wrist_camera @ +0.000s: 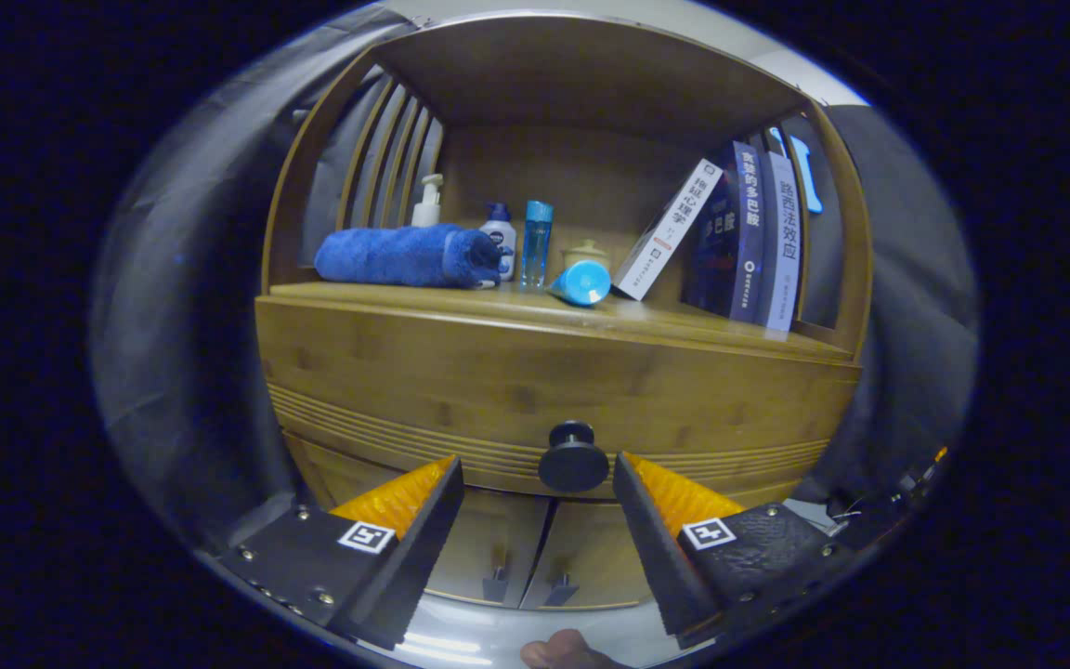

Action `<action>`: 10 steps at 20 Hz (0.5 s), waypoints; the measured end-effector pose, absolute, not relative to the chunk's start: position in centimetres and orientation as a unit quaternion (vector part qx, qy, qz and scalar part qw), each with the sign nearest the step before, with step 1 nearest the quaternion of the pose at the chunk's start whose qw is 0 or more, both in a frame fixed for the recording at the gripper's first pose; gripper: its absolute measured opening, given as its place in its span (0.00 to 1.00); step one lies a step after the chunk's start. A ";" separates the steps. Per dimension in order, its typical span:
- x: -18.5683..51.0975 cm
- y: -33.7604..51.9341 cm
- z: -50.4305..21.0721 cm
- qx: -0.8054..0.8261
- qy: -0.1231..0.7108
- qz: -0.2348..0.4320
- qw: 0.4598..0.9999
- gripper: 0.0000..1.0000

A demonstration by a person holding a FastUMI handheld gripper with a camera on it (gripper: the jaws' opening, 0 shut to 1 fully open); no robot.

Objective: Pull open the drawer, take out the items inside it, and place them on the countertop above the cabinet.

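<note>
On the countertop [535,311], by its left edge, lies one rolled towel [405,255]. Next come three bottles [535,243], then three books [739,243] leaning by the right edge. Your gripper [535,483] is wide open, holding nothing, so its fingers fit around the one knob [573,457] on the shut drawer [535,400].

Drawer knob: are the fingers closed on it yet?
No. The gripper is open, its fingers apart on either side of the drawer knob, with a clear gap to the knob on each side.
</note>
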State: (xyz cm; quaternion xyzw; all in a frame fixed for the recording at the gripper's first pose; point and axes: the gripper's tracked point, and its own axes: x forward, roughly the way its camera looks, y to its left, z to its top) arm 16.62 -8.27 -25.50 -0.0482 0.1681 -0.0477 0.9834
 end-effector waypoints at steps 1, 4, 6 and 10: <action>15.9 -8.6 -24.4 -0.044 0.163 -0.051 0.984 0.97; 14.0 -9.1 -21.3 -0.041 0.145 -0.064 0.986 0.97; 12.8 -9.4 -19.0 -0.040 0.135 -0.068 0.988 0.97; 10.4 -9.1 -14.4 -0.052 0.120 -0.053 0.990 0.97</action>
